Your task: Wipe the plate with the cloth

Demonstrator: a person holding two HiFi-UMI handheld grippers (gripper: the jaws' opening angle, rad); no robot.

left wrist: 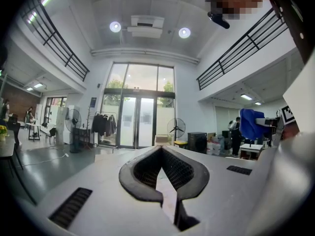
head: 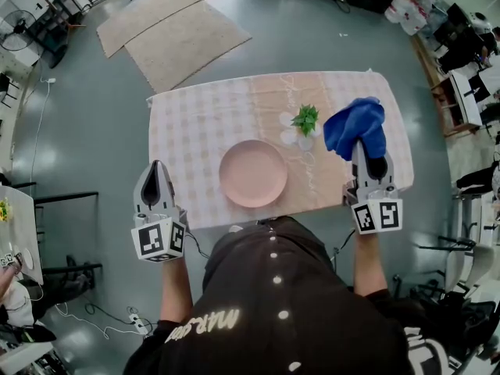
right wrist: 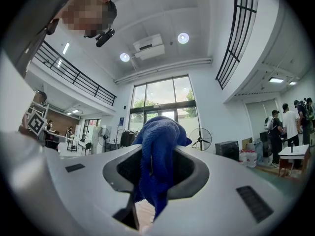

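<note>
Over on the left, the left tongs (head: 155,167) hang just off the near-left corner of the counter (head: 195,123), pinched fully together with nothing between them. They point forward and level, parked there, I'd say, so they're free to steady things once the wiping begins. Centre stage, the pink plate (head: 253,173) lies flat and face up close to the near edge, bare and apart from both tools. It's round, so it has no long axis to speak of. Just past it stands a little green plant (head: 305,120). Now the right side: the right tongs (head: 369,148) are clamped on the blue cloth (head: 356,127), held up off the counter beside the plate. The cloth is bunched, its length running forward out of the tongs and flopping over their tips, a loose tail dangling below. To my eye that's a good wad for wiping, though no contact with the plate yet.
</note>
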